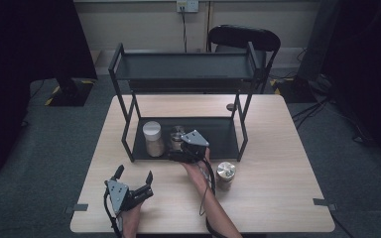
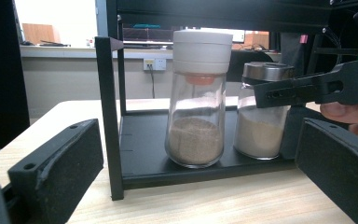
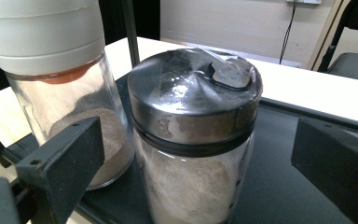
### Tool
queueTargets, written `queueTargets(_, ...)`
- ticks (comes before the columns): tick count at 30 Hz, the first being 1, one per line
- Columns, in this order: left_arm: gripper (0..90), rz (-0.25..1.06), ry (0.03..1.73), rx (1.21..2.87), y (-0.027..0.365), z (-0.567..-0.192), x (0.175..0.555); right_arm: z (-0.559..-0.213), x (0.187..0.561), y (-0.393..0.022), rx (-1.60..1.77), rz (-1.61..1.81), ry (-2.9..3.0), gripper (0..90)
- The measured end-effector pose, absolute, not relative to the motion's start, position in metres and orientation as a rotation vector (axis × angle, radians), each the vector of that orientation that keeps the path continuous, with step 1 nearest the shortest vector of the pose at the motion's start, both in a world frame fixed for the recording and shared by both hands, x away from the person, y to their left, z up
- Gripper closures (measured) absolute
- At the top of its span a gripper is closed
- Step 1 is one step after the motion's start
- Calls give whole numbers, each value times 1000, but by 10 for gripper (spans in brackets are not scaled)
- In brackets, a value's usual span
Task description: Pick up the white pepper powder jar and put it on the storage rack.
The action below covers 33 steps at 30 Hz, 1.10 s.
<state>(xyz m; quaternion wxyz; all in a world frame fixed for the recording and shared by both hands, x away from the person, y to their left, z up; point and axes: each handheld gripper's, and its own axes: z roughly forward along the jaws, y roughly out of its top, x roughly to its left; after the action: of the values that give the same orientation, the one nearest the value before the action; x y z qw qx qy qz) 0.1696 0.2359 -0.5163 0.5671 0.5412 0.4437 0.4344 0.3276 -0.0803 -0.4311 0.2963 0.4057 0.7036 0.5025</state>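
On the lower shelf of a black two-tier rack [image 1: 129, 144] stand a white-lidded glass jar [image 1: 152, 138] [image 2: 198, 100] [image 3: 51, 65] of brown powder and, to its right, a metal-lidded jar [image 1: 177, 137] [image 2: 263, 112] [image 3: 193, 126] of pale powder. My right gripper [image 1: 179, 148] [image 3: 198, 123] is open at the shelf's front. One jaw stands on each side of the metal-lidded jar, with gaps to the glass. My left gripper [image 1: 135, 173] [image 2: 199, 125] is open and holds nothing. It rests low at the table's front left and points at the rack.
A second metal-lidded jar [image 1: 225, 173] stands on the wooden table [image 1: 278, 163], right of the hand and in front of the rack. The rack's upper shelf [image 1: 183, 67] is bare. A black chair [image 1: 243, 37] stands behind the table.
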Motion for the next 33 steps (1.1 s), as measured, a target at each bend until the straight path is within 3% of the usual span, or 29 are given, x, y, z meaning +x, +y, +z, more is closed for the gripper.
queueTargets(33, 2, 1024, 1046, 1264, 235, -517, 169, -422, 313, -81, 974, 1401, 1839, 1)
